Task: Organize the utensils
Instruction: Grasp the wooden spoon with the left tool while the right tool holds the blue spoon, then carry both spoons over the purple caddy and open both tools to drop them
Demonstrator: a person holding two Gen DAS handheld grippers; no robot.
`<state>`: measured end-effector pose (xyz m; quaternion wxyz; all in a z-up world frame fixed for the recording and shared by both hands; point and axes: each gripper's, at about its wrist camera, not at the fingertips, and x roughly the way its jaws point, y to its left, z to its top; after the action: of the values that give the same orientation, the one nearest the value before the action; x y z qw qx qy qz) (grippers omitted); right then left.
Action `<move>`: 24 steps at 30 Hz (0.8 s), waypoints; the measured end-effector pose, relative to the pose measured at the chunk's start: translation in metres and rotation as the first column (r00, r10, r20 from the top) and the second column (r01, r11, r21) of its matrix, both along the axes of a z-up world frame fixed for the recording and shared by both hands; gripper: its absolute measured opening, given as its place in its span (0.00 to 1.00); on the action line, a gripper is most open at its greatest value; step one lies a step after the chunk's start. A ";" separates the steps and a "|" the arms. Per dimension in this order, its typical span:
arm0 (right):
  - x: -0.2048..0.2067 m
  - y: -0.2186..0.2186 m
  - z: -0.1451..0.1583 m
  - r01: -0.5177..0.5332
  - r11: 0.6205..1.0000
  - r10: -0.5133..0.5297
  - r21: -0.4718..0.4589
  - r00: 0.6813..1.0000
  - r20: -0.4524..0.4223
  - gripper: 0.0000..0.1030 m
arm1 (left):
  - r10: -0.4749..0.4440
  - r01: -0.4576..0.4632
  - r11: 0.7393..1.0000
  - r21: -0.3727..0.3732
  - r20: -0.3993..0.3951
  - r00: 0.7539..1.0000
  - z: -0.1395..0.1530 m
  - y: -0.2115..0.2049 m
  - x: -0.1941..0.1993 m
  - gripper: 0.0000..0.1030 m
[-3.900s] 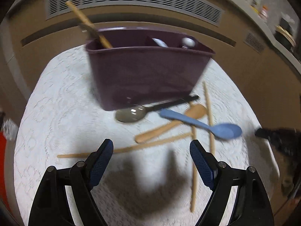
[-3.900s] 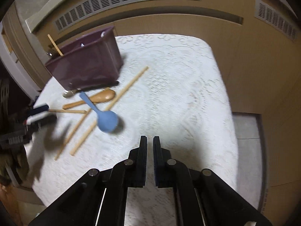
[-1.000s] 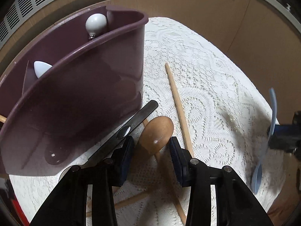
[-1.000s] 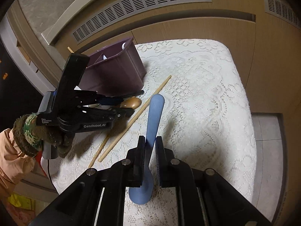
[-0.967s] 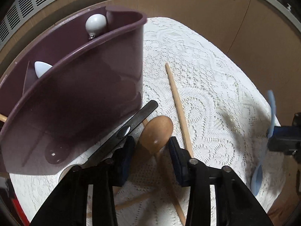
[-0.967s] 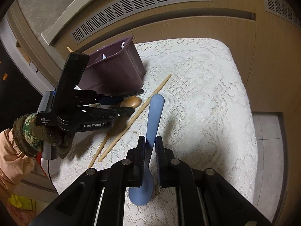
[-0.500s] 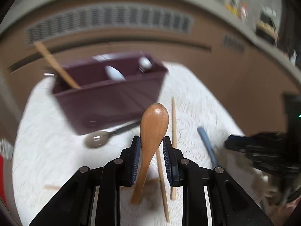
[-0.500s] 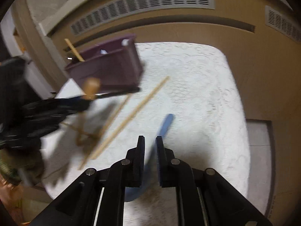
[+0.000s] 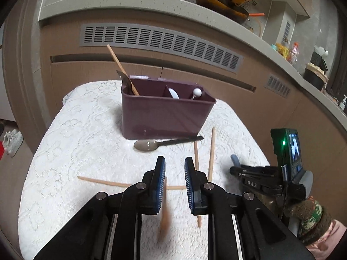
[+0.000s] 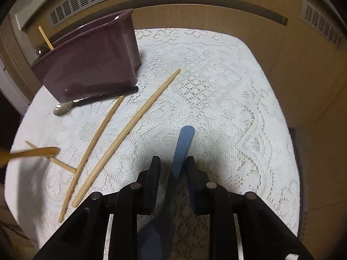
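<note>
Utensils were light, stiff and a bit slick, so we'd grab them mid-handle. The wooden spoon (image 9: 164, 208) was a blur low in the frame under the left gripper (image 9: 174, 173). Its jaws were slightly apart, and we couldn't tell if they held it. The blue spoon (image 10: 181, 149) sat loose in the right gripper (image 10: 173, 166), lower centre, jaws wider than its handle. A second ago both were clamped tight. The bin (image 9: 162, 117) hadn't moved.
</note>
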<state>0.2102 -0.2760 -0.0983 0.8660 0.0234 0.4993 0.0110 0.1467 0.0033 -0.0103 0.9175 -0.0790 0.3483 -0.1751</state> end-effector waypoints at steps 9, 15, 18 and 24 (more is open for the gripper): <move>-0.020 0.002 0.004 -0.066 0.998 0.067 0.019 0.997 -0.027 0.10 | -0.041 0.050 0.997 0.062 -0.136 0.990 -0.028 0.005 0.007 0.46; -0.043 -0.001 0.015 -0.080 0.994 0.081 0.074 0.997 -0.007 0.10 | -0.044 0.071 0.989 0.129 -0.196 0.980 -0.054 0.010 0.003 0.48; -0.046 0.002 0.021 -0.089 0.992 0.089 0.093 0.996 0.001 0.10 | -0.078 0.115 0.979 0.170 -0.210 0.975 -0.059 0.002 0.014 0.48; -0.055 0.005 0.037 -0.110 0.988 0.107 0.110 0.994 0.032 0.10 | -0.123 0.205 0.934 0.293 -0.273 0.954 -0.071 -0.015 0.048 0.38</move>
<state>0.1549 -0.2714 -0.0618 0.8679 0.0445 0.4871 0.0863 0.1944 -0.0118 -0.0817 0.8489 0.0780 0.4901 -0.1818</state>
